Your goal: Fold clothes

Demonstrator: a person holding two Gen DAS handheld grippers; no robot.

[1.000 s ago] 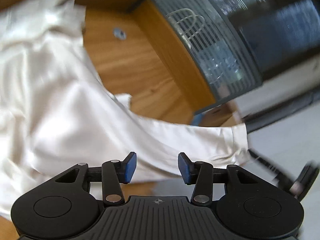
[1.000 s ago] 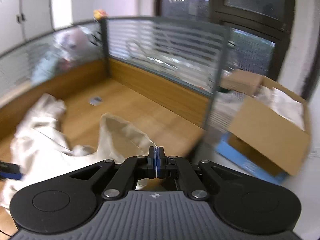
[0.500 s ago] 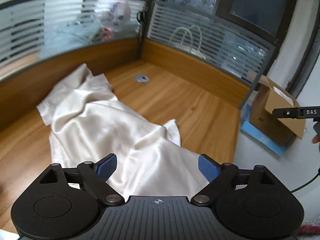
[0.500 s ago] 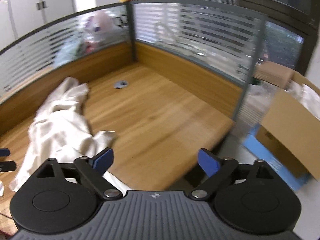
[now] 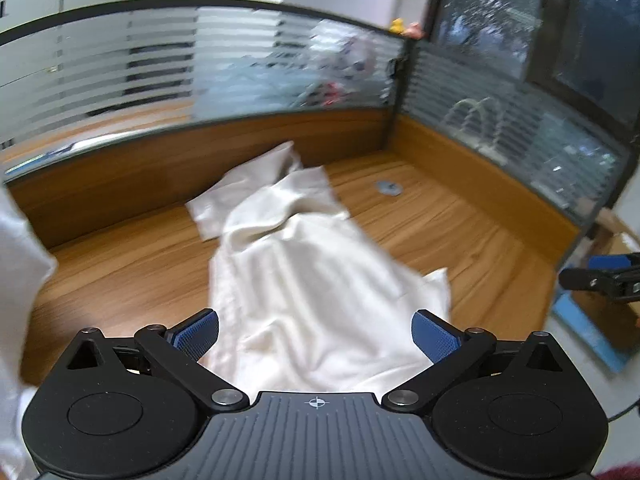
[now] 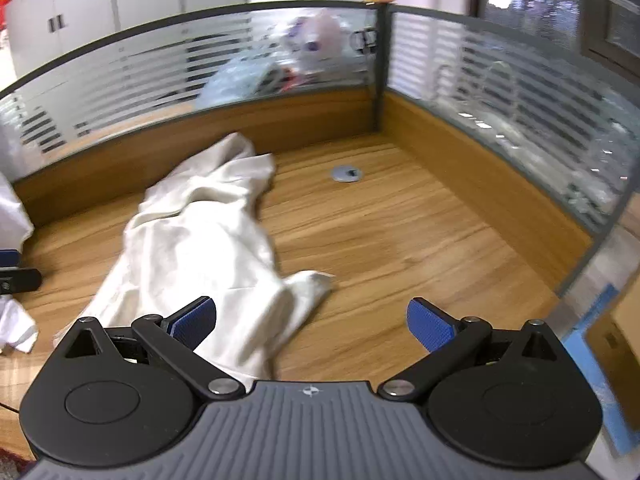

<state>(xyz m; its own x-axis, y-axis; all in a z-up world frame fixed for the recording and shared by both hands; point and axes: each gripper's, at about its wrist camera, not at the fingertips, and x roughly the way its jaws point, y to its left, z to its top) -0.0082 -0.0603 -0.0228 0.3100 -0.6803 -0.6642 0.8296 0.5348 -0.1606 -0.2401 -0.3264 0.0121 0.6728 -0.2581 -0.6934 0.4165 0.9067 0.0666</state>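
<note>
Wooden corner desk [image 6: 400, 240], walled at the back and right by striped frosted-glass partitions [image 6: 160, 80]; cabinets and a window beyond.

Item 1: cream satin garment [image 5: 304, 264], rumpled, unfolded. It lies on the desk in one long strip, its long axis running from the near edge at 6 o'clock up to a bunched end at about 11 o'clock near the back wall. One loose flap [image 6: 310, 284] sticks out sideways toward 3 o'clock at the near end.

Item 2: left gripper [image 5: 316, 338]. Jaws have just been opening and now stand wide apart; the garment's near end shows between them, but the blue pads [image 5: 196, 334] press on nothing. Cloth lies straight ahead at 12 o'clock.

Item 3: right gripper [image 6: 312, 326]. Jaws likewise have just been opening and stand wide, empty. The garment lies off to 10 o'clock, only its near edge passing behind the left pad; bare wood is straight ahead.

Item 4: round grey cable grommet [image 6: 346, 173], set in the desk at 1 o'clock, apart from the cloth.

Item 5: other white fabric [image 6: 16, 320] at the far left edge, identity unclear.

Assessment: the left gripper sits squarely over the strip and is nearer; the right is better placed for the side flap. Folding has not visibly begun.
</note>
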